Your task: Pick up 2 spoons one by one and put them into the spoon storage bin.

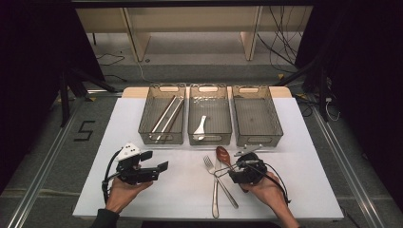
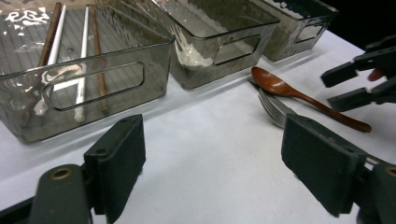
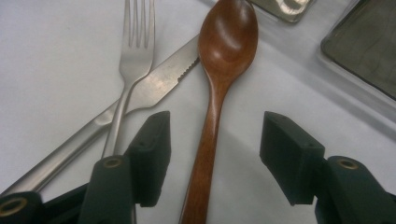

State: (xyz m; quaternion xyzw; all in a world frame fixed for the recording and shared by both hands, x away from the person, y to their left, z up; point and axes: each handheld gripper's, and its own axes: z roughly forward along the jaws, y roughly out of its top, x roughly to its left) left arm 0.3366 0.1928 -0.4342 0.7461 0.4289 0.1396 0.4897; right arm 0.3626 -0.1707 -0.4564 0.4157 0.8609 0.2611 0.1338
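**A:** What sits on the white table (image 1: 294, 142)?

**B:** Three smoky clear bins stand in a row along its far side. Taking the middle bin (image 1: 210, 121) as the landmark: it holds a white spoon (image 1: 200, 127). The bin to its left (image 1: 162, 120) holds chopsticks (image 1: 166, 116), white and brown. The bin to its right (image 1: 256, 120) looks empty.

**A:** And nearer the person?

**B:** Just in front of the middle bin lie a wooden spoon (image 3: 219, 88), a metal fork (image 3: 128, 65) and a serrated knife (image 3: 159, 86), the fork crossing over the knife.

**A:** The tools?

**B:** The right gripper (image 3: 215, 156) is wide open, its jaws either side of the wooden spoon's handle, gripping nothing. The left gripper (image 2: 224, 165), in front of and left of the middle bin, is also wide open and empty, above bare table.
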